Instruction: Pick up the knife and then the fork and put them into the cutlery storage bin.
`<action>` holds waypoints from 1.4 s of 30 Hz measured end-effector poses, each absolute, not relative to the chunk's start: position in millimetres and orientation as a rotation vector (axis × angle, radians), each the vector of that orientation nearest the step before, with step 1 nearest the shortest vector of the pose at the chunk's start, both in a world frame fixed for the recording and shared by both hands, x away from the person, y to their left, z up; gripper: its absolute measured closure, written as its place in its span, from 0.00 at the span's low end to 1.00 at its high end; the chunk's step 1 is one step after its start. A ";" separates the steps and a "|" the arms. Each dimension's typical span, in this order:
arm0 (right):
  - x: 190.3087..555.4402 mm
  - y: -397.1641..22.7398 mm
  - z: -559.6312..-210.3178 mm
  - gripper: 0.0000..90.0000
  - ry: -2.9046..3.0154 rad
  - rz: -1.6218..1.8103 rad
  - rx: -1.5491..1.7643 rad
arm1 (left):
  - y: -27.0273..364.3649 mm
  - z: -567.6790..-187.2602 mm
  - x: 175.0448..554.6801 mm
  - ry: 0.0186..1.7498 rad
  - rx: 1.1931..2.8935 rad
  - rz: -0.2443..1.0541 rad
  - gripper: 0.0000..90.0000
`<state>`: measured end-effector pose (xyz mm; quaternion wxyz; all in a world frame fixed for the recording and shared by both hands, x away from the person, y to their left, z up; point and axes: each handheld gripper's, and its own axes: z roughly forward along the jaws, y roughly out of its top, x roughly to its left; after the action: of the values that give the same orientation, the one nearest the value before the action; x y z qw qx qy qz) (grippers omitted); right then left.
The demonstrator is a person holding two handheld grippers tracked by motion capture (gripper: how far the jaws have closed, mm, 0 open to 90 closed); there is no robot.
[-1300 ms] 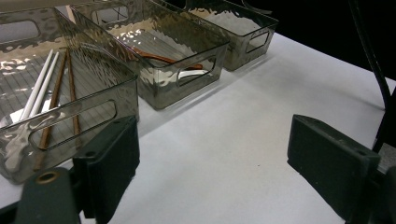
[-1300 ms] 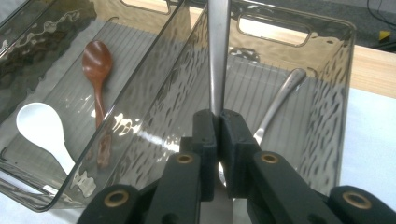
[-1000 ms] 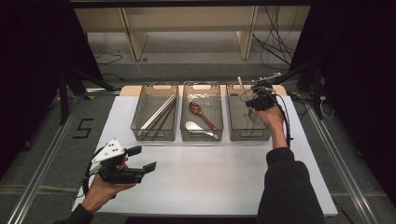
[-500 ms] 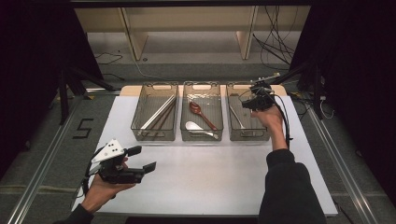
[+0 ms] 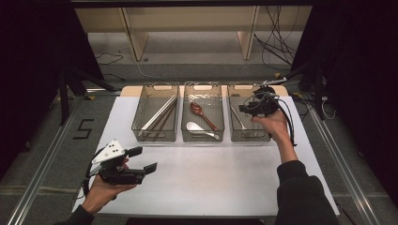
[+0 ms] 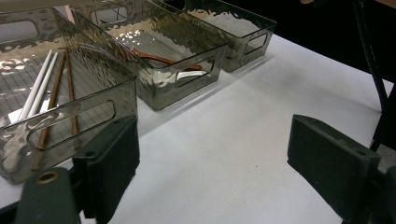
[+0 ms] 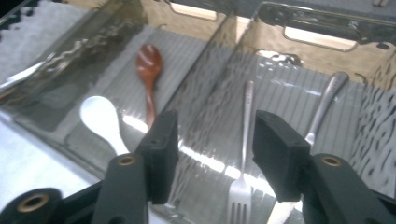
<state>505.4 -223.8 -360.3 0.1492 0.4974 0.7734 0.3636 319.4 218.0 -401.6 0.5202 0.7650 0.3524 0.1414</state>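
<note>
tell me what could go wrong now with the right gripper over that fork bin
The right gripper hovers over the right bin, its jaws just opened and empty above the fork. Pulling back low, a jaw might catch the bin's wall and shift it. The fork and the second metal utensil lie close together, so another grab there could nudge both.

Second utensil (image 7: 322,109) beside the fork (image 7: 243,154) (head hidden behind tongs).
</note>
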 end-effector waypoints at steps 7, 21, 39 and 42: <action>486.4 -221.4 -357.5 0.47 2.206 1.103 1.382 | 217.6 -401.9 319.4 0.847 1.836 0.339 0.18; 445.8 -208.5 -353.3 0.39 2.185 1.253 1.269 | 217.2 -402.1 319.3 0.847 1.834 0.337 0.18; 396.7 -208.2 -363.0 0.34 2.168 1.365 1.198 | 217.2 -403.1 317.8 0.847 1.848 0.324 0.18; 389.5 -209.1 -365.7 0.33 2.169 1.385 1.196 | 216.5 -403.4 318.1 0.844 1.853 0.321 0.18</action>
<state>389.5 -209.1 -365.7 0.1512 0.4167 0.7556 0.4823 318.1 216.5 -403.4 0.5142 0.7710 0.3511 0.1337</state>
